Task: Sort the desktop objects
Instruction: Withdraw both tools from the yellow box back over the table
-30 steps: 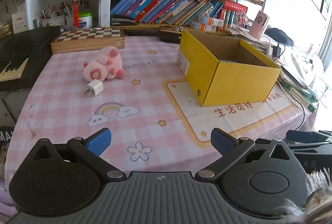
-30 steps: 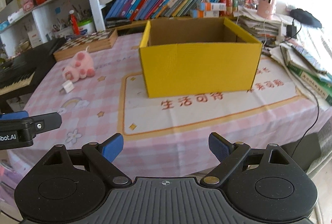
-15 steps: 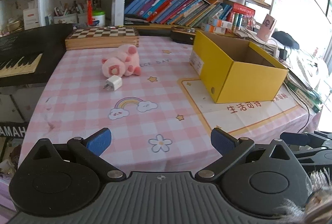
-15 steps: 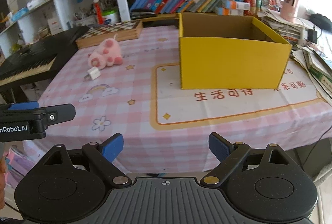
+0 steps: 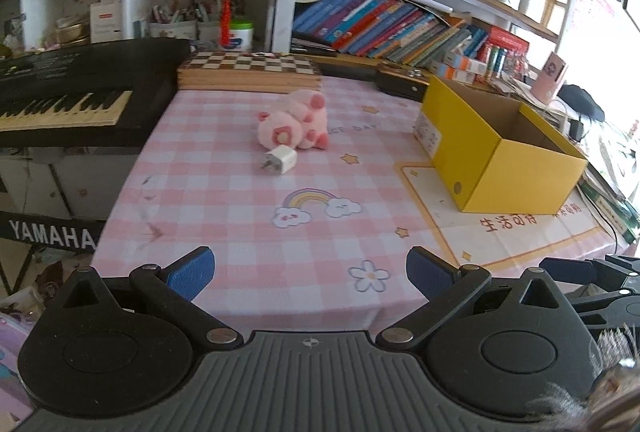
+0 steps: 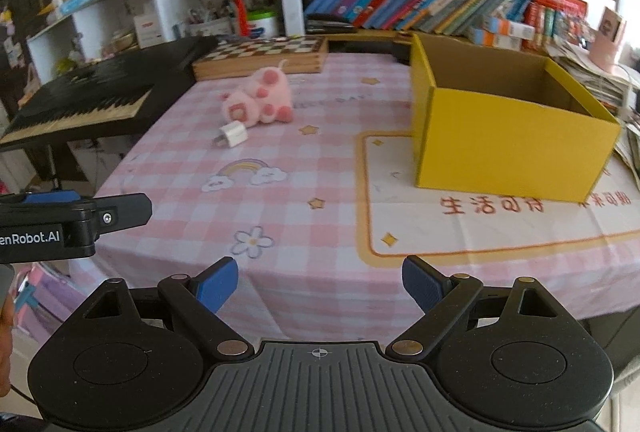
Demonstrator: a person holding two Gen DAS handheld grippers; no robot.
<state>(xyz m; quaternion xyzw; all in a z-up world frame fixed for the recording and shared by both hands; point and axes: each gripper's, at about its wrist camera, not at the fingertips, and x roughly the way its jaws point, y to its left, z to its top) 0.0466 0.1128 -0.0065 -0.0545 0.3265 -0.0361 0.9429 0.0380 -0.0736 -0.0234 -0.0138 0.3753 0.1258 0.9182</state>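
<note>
Pink-checked cloth covers the surface (image 5: 224,192) ahead of both my tongs. My left tongs (image 5: 310,274) hang at its near edge with the blue pads spread wide and nothing between them; my right tongs (image 6: 318,282) are just as wide apart and also empty, over the near edge further right. Seen from the right tongs, the left ones stick in at the left side, level with mine.

Well ahead of the left tongs lies the pink plush (image 5: 294,124), on its side, with the white charger (image 5: 280,160) just in front of it, touching or nearly so; I cannot tell which. From the right tongs, plush (image 6: 260,100) and charger (image 6: 232,134) sit ahead and to the left.

Ahead and right of both tongs stands the yellow box (image 6: 508,144), open-topped, on the cream mat (image 6: 480,228). What shows of its inside is bare. Beyond the plush, at the far edge, lies a chessboard (image 5: 248,72). Left of the surface stands a black keyboard (image 5: 68,104).
</note>
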